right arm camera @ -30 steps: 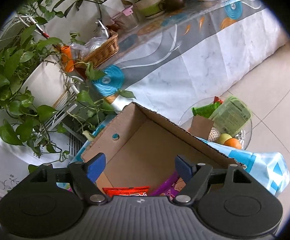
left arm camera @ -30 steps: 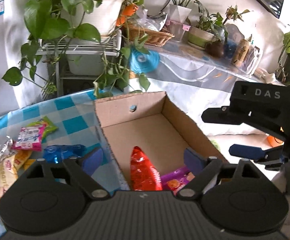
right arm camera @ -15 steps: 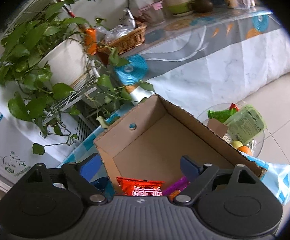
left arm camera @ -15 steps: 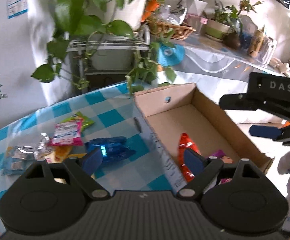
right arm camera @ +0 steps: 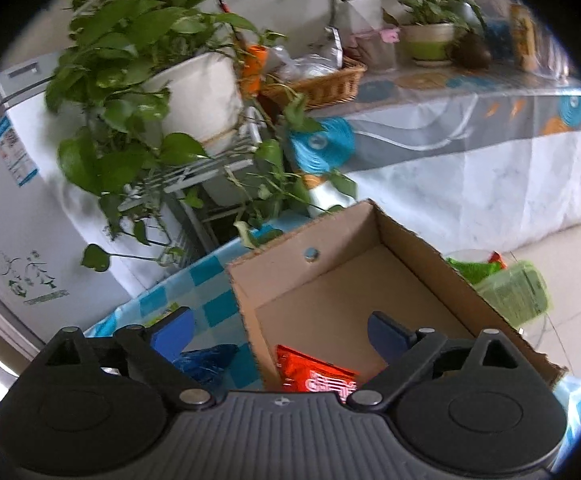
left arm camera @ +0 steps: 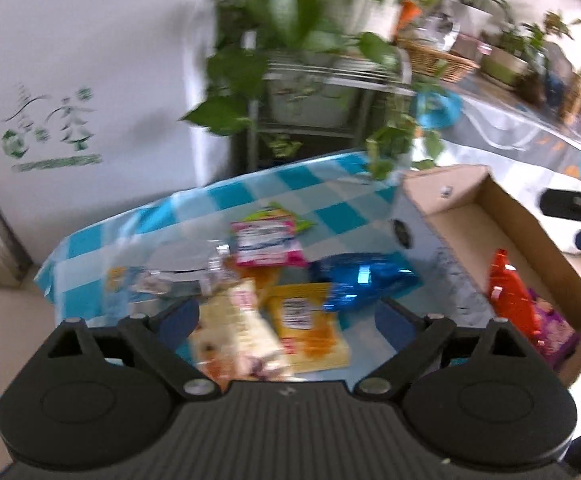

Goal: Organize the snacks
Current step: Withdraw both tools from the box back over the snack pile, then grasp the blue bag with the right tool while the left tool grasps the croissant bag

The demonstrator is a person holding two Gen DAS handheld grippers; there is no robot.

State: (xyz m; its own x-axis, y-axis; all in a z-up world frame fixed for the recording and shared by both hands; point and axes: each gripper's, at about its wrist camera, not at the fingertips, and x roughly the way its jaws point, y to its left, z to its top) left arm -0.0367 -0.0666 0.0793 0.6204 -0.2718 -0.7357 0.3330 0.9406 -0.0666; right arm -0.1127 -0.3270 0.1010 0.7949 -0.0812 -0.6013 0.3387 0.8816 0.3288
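Note:
An open cardboard box (left arm camera: 502, 216) stands at the right of the blue-checked table (left arm camera: 250, 188); a red snack bag (left arm camera: 510, 300) and a purple packet (left arm camera: 550, 328) lie in it. Loose snacks lie left of it: a blue foil bag (left arm camera: 362, 280), a pink packet (left arm camera: 266, 244), a yellow packet (left arm camera: 306, 328), a cream packet (left arm camera: 238, 332). My left gripper (left arm camera: 288, 316) is open and empty above these loose snacks. My right gripper (right arm camera: 280, 330) is open and empty over the box's (right arm camera: 350, 280) near left wall, above the red bag (right arm camera: 314, 372).
Potted trailing plants on a wire rack (right arm camera: 178, 112) hang behind the table. A long counter with a wicker basket (right arm camera: 322, 84) and pots runs at the back right. A white fridge (left arm camera: 50, 100) stands at the left. A glass bowl of items (right arm camera: 506, 288) sits beyond the box.
My left gripper has swung left, from over the box to over the loose snacks. My right gripper has shifted left over the box's left wall. Both stay open.

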